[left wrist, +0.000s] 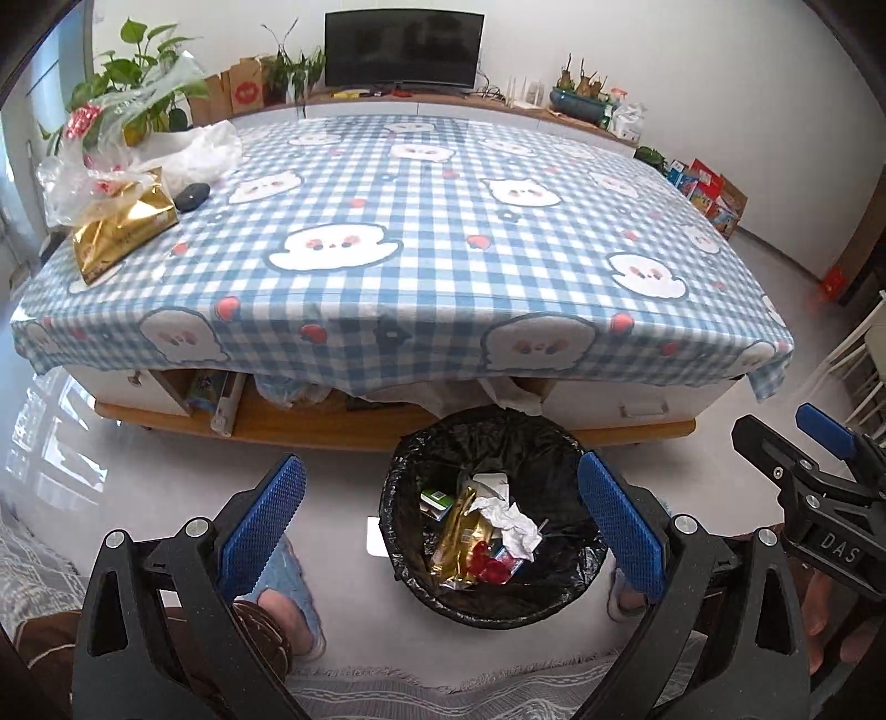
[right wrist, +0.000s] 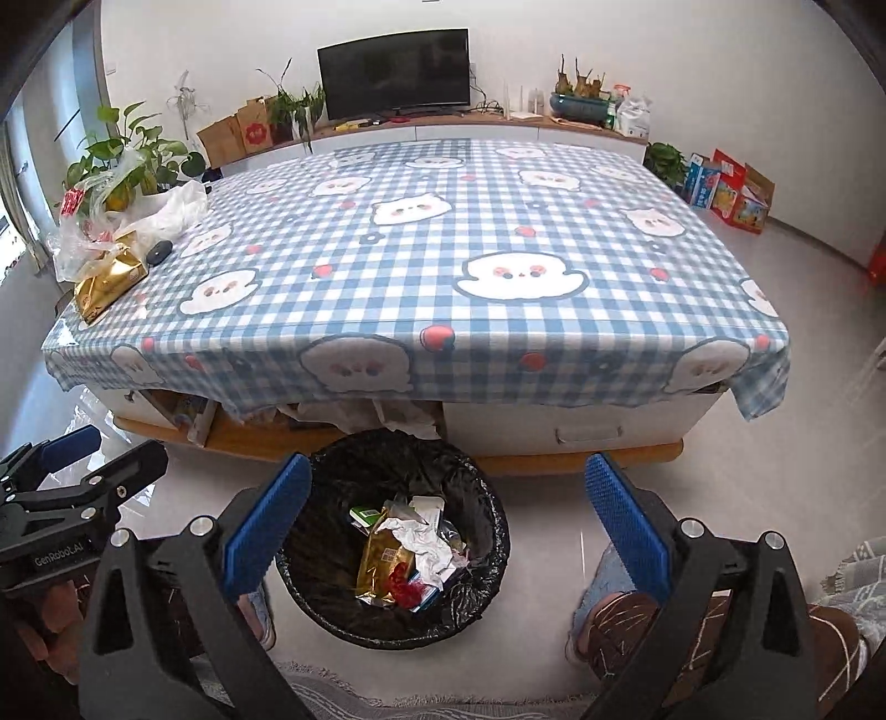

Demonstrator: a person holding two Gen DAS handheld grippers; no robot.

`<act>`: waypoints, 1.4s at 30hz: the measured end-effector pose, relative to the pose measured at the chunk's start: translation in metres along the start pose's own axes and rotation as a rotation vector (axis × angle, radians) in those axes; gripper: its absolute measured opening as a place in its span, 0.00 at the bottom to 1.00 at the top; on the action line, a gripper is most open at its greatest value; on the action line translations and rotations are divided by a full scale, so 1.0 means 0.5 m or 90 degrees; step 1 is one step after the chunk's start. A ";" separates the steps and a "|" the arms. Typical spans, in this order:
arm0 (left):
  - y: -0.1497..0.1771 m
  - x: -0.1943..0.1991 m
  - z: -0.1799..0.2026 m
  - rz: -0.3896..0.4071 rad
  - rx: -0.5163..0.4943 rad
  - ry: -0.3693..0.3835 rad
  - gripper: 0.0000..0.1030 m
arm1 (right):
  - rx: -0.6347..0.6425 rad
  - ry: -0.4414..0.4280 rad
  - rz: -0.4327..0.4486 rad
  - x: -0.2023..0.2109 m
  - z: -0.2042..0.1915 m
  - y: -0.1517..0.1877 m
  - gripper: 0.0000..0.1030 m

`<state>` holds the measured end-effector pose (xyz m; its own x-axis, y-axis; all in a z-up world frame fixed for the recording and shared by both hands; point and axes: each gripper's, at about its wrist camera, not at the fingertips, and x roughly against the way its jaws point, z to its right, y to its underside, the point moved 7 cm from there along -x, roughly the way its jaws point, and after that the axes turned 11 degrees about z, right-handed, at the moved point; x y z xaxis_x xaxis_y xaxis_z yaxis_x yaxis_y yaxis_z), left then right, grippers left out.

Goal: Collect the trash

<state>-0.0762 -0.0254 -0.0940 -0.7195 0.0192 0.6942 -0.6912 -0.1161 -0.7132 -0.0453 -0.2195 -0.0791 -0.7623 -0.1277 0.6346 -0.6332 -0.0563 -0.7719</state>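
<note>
A bin with a black liner (left wrist: 493,437) stands on the floor before the table; it also shows in the right wrist view (right wrist: 387,448). In it lie a crumpled white paper (left wrist: 512,520), a gold wrapper (left wrist: 462,540) and red scraps (left wrist: 490,565). My left gripper (left wrist: 443,520) is open and empty, held above the bin. My right gripper (right wrist: 448,520) is open and empty, above the bin's right side. A gold bag (left wrist: 119,227) lies at the table's left corner (right wrist: 108,279), beside clear plastic bags (left wrist: 94,160).
The table has a blue checked cloth (left wrist: 421,232). A dark oval object (left wrist: 192,196) lies near the bags. Potted plants (left wrist: 138,72) stand at the far left. A TV (left wrist: 404,50) is on the back cabinet. My slippered feet (left wrist: 288,598) flank the bin.
</note>
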 end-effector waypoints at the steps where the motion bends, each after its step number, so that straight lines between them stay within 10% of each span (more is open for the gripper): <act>1: 0.001 0.012 0.000 0.003 0.000 0.000 0.94 | 0.000 0.000 0.004 0.012 0.002 0.000 0.92; 42: 0.026 0.009 -0.012 0.003 0.000 -0.006 0.94 | 0.011 0.002 0.009 0.021 0.005 0.014 0.92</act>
<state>-0.0889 -0.0211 -0.1007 -0.7216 0.0093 0.6923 -0.6884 -0.1165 -0.7159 -0.0571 -0.2239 -0.0779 -0.7720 -0.1253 0.6232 -0.6196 -0.0709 -0.7817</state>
